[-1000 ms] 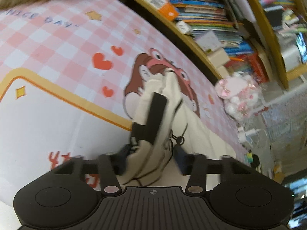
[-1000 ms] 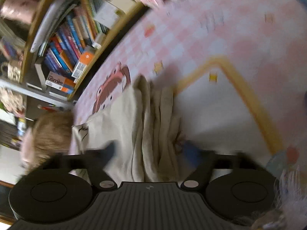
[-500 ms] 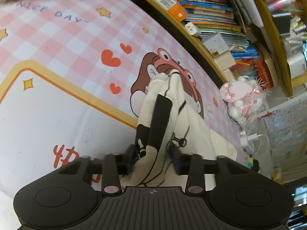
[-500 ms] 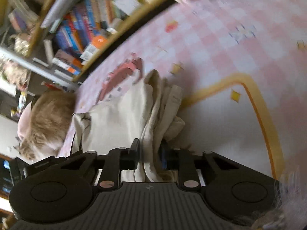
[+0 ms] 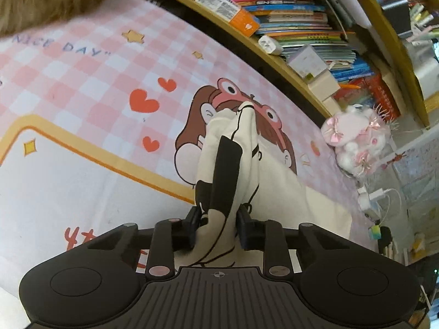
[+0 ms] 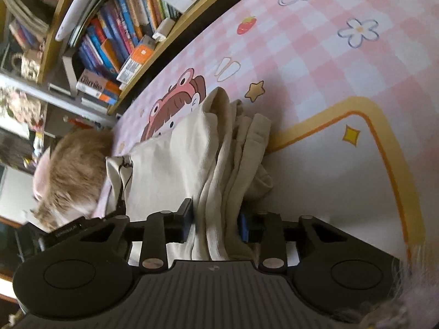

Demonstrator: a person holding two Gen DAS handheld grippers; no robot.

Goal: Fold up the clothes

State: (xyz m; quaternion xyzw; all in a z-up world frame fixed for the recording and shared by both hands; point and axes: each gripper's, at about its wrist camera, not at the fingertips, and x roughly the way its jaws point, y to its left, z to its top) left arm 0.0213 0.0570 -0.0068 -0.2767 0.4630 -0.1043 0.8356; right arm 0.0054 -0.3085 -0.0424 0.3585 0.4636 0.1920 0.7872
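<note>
Pink checked worktop (image 5: 82, 87) below. Both my jaws pinch the cream garment (image 5: 225, 164) (image 6: 175, 164), closed tight. Mid-fold; next I should carry it over evenly.

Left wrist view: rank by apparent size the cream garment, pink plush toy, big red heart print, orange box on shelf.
1. cream garment, largest, though nearest the camera, pinched in the left hand-held gripper
2. pink plush toy
3. orange box
4. big red heart print

Box and heart look close; fisheye stretch makes that order unsure.
</note>
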